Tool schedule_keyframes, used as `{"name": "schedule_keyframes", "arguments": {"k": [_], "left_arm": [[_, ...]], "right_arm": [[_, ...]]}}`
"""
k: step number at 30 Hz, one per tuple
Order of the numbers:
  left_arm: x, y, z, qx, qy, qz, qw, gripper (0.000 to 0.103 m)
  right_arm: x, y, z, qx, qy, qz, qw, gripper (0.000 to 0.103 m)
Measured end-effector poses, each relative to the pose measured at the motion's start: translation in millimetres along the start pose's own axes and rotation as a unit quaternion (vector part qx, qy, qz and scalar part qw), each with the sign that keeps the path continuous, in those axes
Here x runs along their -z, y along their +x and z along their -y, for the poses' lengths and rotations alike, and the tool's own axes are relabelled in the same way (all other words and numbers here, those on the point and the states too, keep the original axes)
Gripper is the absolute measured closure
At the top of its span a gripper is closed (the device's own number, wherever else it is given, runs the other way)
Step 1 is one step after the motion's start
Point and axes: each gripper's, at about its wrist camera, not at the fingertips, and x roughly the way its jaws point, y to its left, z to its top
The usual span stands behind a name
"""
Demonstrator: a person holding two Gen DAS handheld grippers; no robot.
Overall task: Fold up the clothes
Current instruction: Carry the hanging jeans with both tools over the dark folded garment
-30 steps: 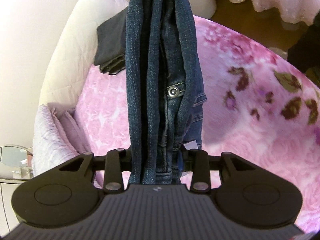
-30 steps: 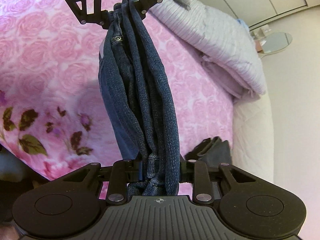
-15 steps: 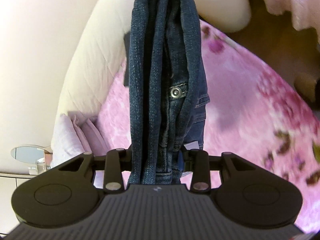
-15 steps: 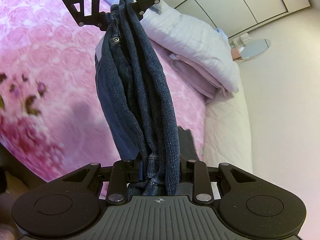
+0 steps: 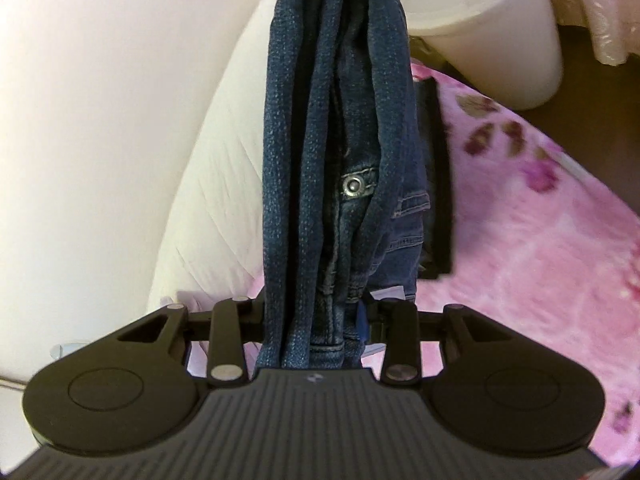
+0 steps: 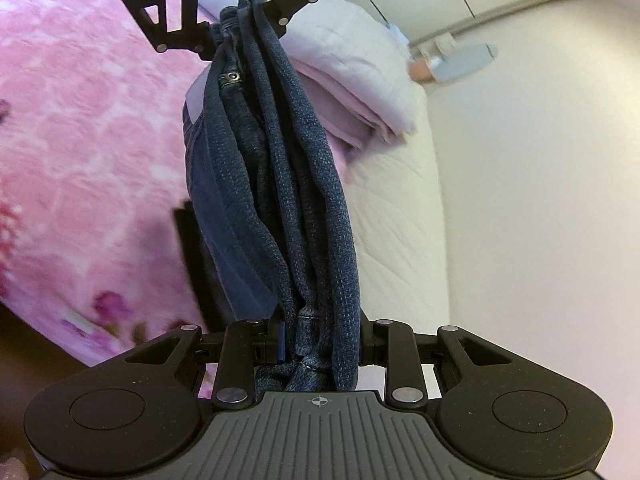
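Observation:
A pair of dark blue jeans (image 5: 324, 152) hangs bunched lengthwise between my two grippers, above a pink rose-patterned bedspread (image 5: 532, 264). My left gripper (image 5: 316, 316) is shut on one end of the jeans; a metal button (image 5: 353, 186) shows among the folds. My right gripper (image 6: 320, 344) is shut on the other end of the jeans (image 6: 280, 184). In the right wrist view the left gripper (image 6: 240, 12) appears at the top, clamping the far end. A dark folded garment (image 5: 436, 184) lies on the bed under the jeans.
A white quilted headboard edge (image 5: 208, 184) runs beside the bed against a pale wall. Folded lilac bedding (image 6: 352, 80) lies near the bed's edge. A white round bin (image 5: 492, 28) stands past the bed. A round mirror (image 6: 464, 60) lies on the floor.
Both grippers have swung with the jeans toward the white bed edge and wall. The dark folded garment now lies right under the jeans. Both grips are unchanged.

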Motion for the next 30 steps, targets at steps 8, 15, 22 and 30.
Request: {"name": "schedule_keyframes", "arguments": {"k": [8, 15, 22, 30], "left_arm": [[-28, 91, -41, -0.027, -0.006, -0.023, 0.9994, 0.068], [-51, 170, -49, -0.087, -0.048, -0.087, 0.9912, 0.068], [-48, 264, 75, 0.009, -0.044, -0.113, 0.9926, 0.057], [-33, 268, 108, -0.029, -0.031, -0.078, 0.9961, 0.057]], "right_arm": [[35, 78, 57, 0.003, -0.010, 0.004, 1.000, 0.075], [74, 176, 85, 0.013, -0.043, 0.073, 0.996, 0.075], [141, 270, -10, -0.062, -0.076, 0.060, 0.993, 0.074], [184, 292, -50, -0.055, -0.042, 0.080, 0.994, 0.072]]}}
